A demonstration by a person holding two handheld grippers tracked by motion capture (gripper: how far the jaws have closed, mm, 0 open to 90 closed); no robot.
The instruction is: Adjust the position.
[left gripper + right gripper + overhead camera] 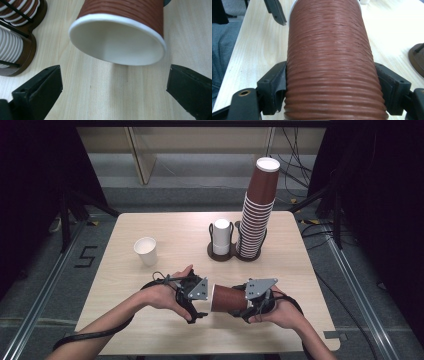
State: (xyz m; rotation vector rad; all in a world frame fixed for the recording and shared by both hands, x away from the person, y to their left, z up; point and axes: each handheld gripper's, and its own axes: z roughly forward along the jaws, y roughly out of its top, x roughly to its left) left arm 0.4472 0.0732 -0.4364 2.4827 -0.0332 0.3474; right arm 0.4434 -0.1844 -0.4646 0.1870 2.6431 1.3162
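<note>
Standing wide apart w/ nothing between them, the left gripper (199, 314) fingers (40, 92) face the white rim of the brown cup (229, 298), just beyond their tips. Right gripper (239, 312) fingers (273, 91) clamp that cup's ribbed body on both sides, cup lying level above the tabletop (165, 230).

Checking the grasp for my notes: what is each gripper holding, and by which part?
The right gripper clamps the ribbed brown paper cup by its side wall near the base. The left gripper is open, holding nothing.
</note>
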